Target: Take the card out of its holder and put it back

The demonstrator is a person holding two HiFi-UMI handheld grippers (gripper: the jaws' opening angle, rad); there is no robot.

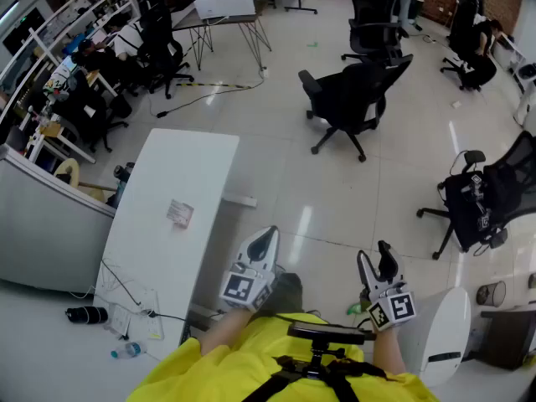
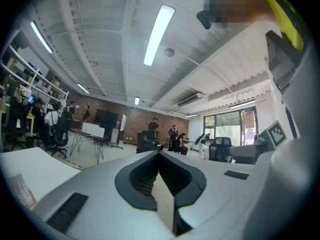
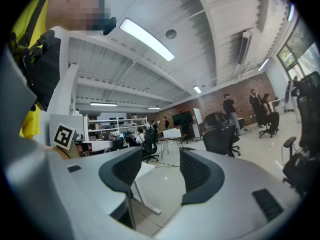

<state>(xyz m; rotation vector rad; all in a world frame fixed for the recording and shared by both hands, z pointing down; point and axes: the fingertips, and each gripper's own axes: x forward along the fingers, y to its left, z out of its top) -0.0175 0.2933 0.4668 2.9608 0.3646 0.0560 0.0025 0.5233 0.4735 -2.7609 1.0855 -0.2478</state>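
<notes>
Office w/ pale glossy floor [image 1: 276, 149] and black chairs [image 1: 352, 99] scattered about; a long white table [image 1: 197, 162] stood at left. Card holder [image 1: 179, 213] lay near the table's middle, pinkish, prob. w/ card inside, too small to confirm. Left gripper [image 1: 265, 239] was off the table, jaws together on nothing; right gripper [image 1: 377, 262] had jaws wide apart, empty.

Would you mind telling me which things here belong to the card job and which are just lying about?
For the job:
- card holder on the white table
- left gripper, shut
- right gripper, open, empty

Just lying about:
- plastic bottle and black flask on the floor
- black office chair
</notes>
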